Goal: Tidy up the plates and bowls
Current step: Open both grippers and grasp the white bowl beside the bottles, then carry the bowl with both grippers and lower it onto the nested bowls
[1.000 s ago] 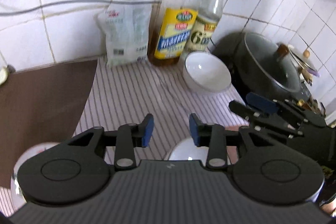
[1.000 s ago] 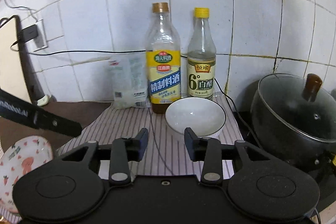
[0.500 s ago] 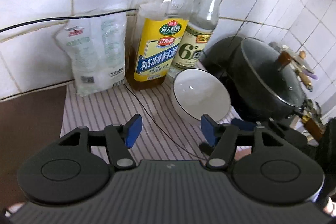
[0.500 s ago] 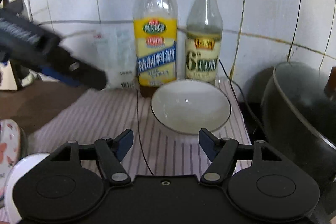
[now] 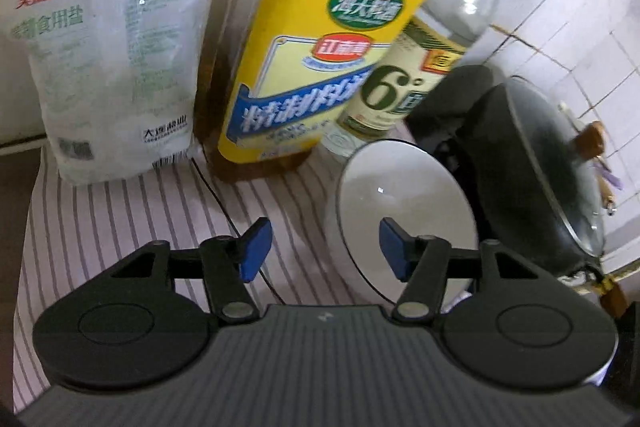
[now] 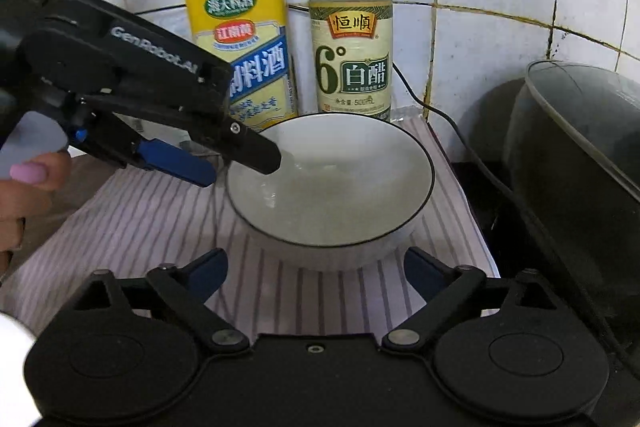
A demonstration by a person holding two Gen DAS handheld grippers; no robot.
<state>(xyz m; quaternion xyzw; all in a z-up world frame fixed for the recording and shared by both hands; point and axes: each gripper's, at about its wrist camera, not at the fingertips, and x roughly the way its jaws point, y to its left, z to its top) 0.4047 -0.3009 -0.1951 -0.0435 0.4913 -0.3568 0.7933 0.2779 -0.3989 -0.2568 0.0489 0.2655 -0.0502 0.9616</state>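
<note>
A white bowl with a thin dark rim stands on the striped cloth, in front of the two bottles. My left gripper comes in from the left. One finger is over the bowl's inside, the blue-padded one outside, with the left rim between them. In the left wrist view the bowl sits low right of my left gripper. Its jaws are closing and the pads do not press on the rim. My right gripper is just short of the bowl's near wall. Its jaws are opening wide, with nothing held.
A yellow-labelled bottle and a vinegar bottle stand against the tiled wall behind the bowl. A salt bag leans at the left. A black pot with a glass lid crowds the right. A black cable crosses the cloth.
Both grippers have moved forward and down towards the white bowl. The right jaws have spread much wider. The left gripper has reached the bowl's left rim.
</note>
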